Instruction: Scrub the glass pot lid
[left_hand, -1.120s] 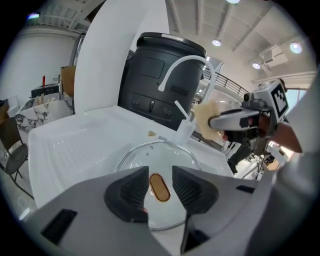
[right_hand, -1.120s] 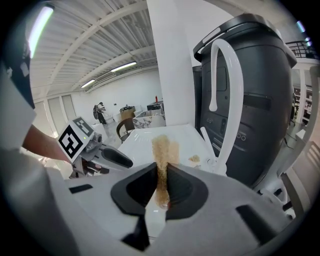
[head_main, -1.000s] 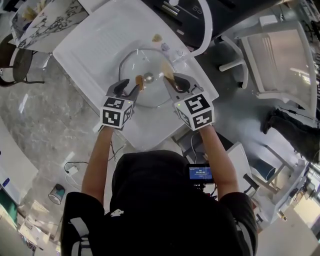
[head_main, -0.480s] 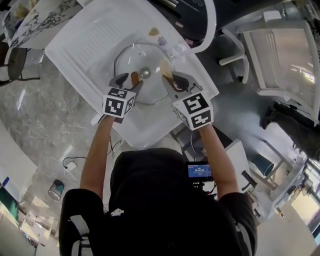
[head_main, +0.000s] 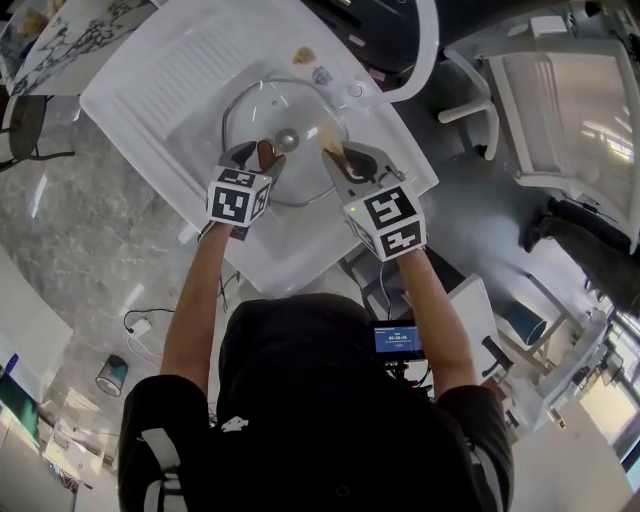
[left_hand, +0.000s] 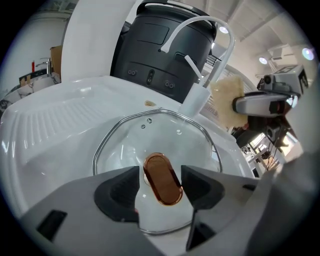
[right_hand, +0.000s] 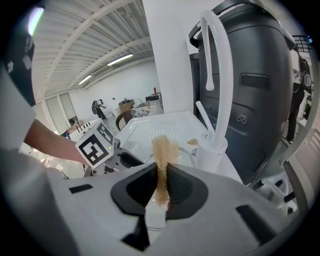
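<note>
Presently: glass pot lid (head_main: 268, 112) lay in white sink (head_main: 165, 70). Left gripper (head_main: 258, 153) jaws, just opened wide, straddled its brown handle (left_hand: 162, 179) without pressing. Right gripper (head_main: 340, 156) jaws clenched tan sponge (right_hand: 161, 150) over lid's edge.

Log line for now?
left gripper: jaws just opened, lid knob between | right gripper: shut on scrubber | glass lid: in sink

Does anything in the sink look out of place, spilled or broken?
Nothing looks broken or spilled. The glass pot lid lies whole in the sink. Only a small tan scrap lies loose on the rim near the faucet.
</note>
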